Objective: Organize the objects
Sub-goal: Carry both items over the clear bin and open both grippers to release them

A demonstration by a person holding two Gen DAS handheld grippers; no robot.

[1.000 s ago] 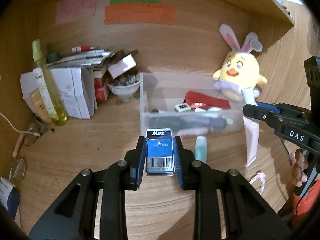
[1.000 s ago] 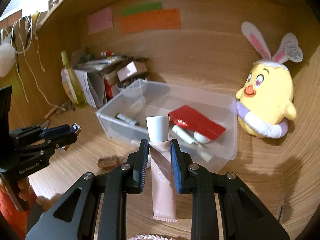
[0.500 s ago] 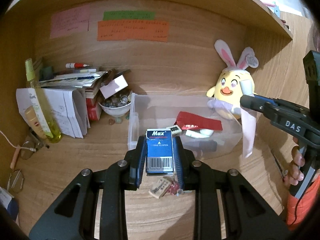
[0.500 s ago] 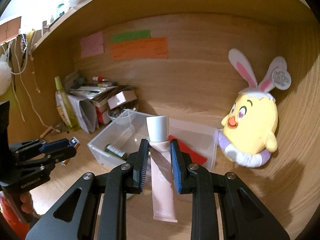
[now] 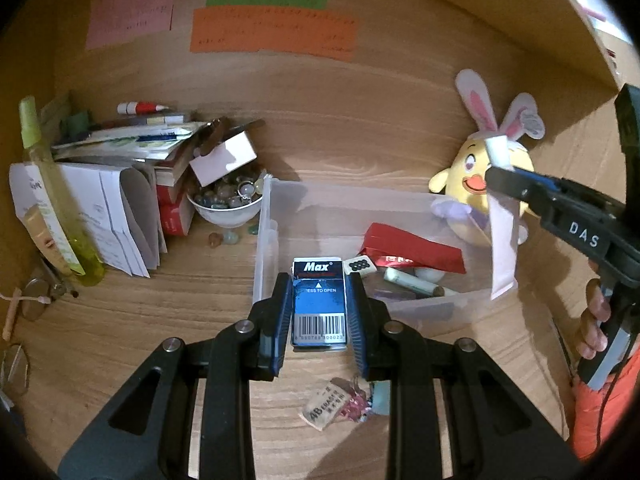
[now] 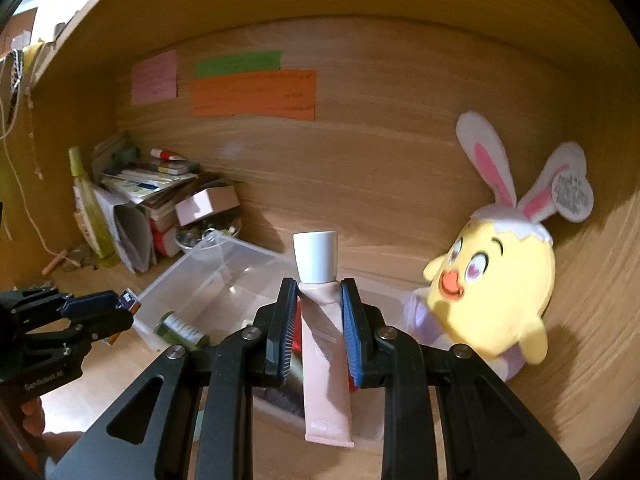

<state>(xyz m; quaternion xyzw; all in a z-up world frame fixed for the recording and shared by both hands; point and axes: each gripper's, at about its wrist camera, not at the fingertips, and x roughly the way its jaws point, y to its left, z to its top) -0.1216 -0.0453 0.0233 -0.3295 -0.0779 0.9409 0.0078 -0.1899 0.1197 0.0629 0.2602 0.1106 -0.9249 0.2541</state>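
My left tool (image 5: 319, 312) grips the blue staple box (image 5: 319, 304), my right tool (image 6: 319, 332) the pink tube (image 6: 325, 360), both above the clear bin (image 5: 264, 240). The tube hangs loosely; I think it may slip or catch on the rim.

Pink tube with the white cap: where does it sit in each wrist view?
Left wrist: pink tube at the right edge, clamped in the right gripper, hanging in front of the chick plush.
Right wrist: centre, upright between the fingers of the right gripper, cap on top.
Shared landmark: orange note on the back wall.
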